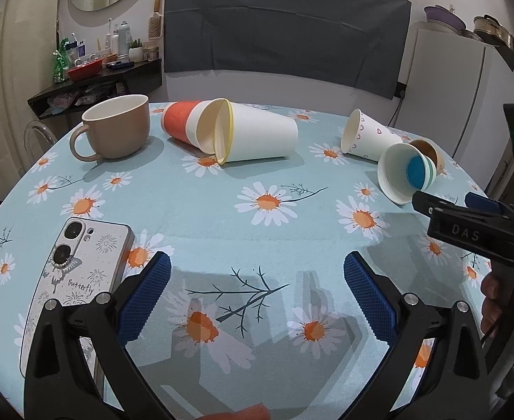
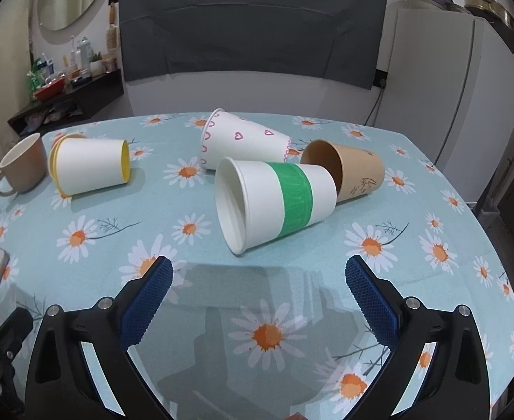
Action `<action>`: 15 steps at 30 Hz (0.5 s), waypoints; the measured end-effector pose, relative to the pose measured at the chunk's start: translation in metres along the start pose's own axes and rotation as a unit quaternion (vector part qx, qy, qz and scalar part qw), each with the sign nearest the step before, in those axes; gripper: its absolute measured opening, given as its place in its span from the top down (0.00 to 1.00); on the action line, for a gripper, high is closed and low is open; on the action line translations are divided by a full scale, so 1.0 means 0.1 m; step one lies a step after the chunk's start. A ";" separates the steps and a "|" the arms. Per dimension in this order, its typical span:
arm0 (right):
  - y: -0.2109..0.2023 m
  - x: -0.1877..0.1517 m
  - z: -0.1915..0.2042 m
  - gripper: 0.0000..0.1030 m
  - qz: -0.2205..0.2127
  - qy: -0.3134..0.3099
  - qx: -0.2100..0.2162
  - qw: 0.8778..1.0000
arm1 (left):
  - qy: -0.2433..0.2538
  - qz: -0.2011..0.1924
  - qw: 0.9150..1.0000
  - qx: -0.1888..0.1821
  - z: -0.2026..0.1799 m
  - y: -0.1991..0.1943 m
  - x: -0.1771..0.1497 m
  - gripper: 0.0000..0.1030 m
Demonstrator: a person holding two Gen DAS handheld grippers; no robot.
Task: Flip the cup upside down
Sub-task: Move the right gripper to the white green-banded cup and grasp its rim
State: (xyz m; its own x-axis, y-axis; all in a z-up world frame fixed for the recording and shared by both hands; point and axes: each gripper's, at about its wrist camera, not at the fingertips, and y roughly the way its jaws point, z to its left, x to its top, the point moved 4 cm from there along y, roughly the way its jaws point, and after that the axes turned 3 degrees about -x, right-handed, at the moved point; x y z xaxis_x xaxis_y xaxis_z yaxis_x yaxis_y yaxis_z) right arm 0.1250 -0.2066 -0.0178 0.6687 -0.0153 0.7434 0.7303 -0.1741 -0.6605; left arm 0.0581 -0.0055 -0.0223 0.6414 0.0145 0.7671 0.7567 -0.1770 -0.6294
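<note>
Several paper cups lie on their sides on the daisy tablecloth. A white cup with a green band lies just ahead of my right gripper, mouth to the left; it shows in the left wrist view too. Behind it lie a heart-print cup and a brown paper cup. A yellow-rimmed white cup lies at the left, against an orange-banded cup. A tan mug stands upright. My left gripper is open and empty over bare cloth. My right gripper is open and empty.
A phone in a white butterfly case lies face down by my left gripper's left finger. A white fridge stands past the table's right edge. A dark shelf with toiletries hangs on the left wall.
</note>
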 end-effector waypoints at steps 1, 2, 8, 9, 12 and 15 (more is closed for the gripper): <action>0.04 0.03 0.01 0.08 0.002 0.000 0.000 1.000 | 0.001 0.001 1.000 -0.001 0.00 0.01 0.01 0.06; 0.09 0.07 0.01 0.08 0.006 -0.002 0.000 1.000 | 0.004 0.003 1.000 -0.001 0.00 0.02 0.01 0.06; 0.26 0.21 -0.08 0.09 0.011 0.011 -0.018 1.000 | 0.014 0.013 1.000 -0.005 -0.01 0.06 0.01 0.06; 0.27 0.22 -0.09 0.09 0.010 0.015 -0.020 1.000 | 0.015 0.012 1.000 -0.004 -0.01 0.05 0.01 0.06; 0.30 0.23 -0.12 0.22 0.007 0.023 -0.026 0.999 | 0.016 0.018 1.000 -0.009 -0.02 0.07 0.02 0.06; 0.37 0.21 -0.14 0.50 0.019 0.016 -0.043 0.999 | 0.017 0.019 1.000 -0.008 -0.02 0.07 0.03 0.06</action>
State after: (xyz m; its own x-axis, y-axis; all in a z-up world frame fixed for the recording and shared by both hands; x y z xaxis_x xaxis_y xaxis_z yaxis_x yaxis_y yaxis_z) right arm 0.1643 -0.2276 -0.0249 0.6903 -0.0559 0.7214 0.6883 -0.2568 -0.6785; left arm 0.0652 -0.0087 -0.0246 0.6644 -0.0263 0.7469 0.7297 -0.1931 -0.6559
